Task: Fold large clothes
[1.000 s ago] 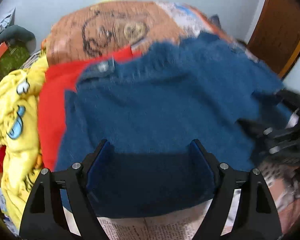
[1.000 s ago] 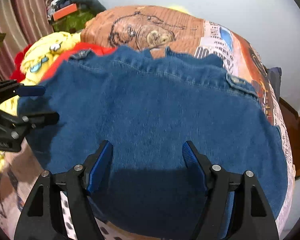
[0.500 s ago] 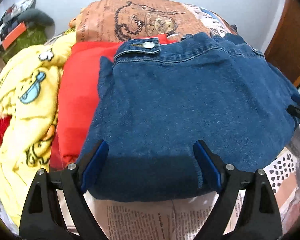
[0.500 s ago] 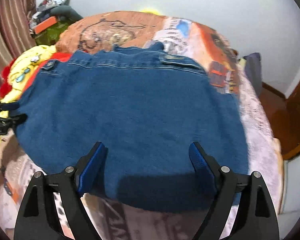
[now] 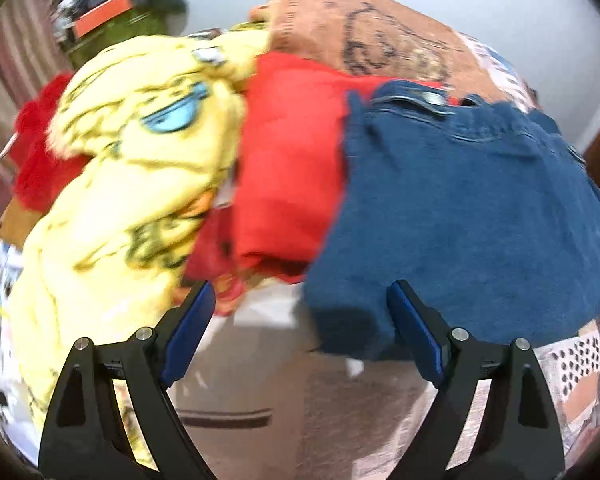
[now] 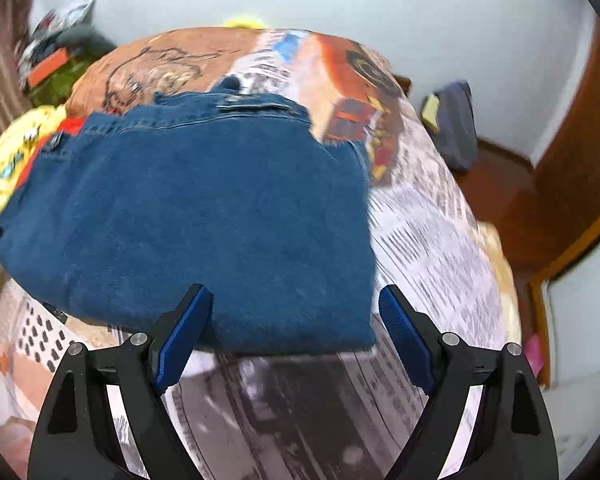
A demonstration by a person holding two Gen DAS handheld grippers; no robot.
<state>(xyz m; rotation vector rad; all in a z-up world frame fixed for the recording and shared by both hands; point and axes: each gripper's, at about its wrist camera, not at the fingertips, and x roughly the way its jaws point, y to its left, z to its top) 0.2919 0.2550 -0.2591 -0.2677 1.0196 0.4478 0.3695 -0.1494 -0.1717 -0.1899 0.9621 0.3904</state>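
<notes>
A folded blue denim garment (image 5: pixel 468 216) lies flat on the printed bedspread; it also shows in the right wrist view (image 6: pixel 196 216). My left gripper (image 5: pixel 300 320) is open and empty, just short of the denim's near left corner. My right gripper (image 6: pixel 296 320) is open and empty, just short of the denim's near right edge. A folded red garment (image 5: pixel 292 168) lies against the denim's left side.
A yellow cartoon-print blanket (image 5: pixel 128 184) is heaped left of the red garment, with red fabric (image 5: pixel 36 160) behind it. The printed bedspread (image 6: pixel 432 232) runs to the bed's right edge, beyond it a wooden floor and a dark bag (image 6: pixel 452 124).
Both grippers have pulled back off the denim. The left view has swung left toward the red and yellow pile, the right view has swung right toward the bed edge.
</notes>
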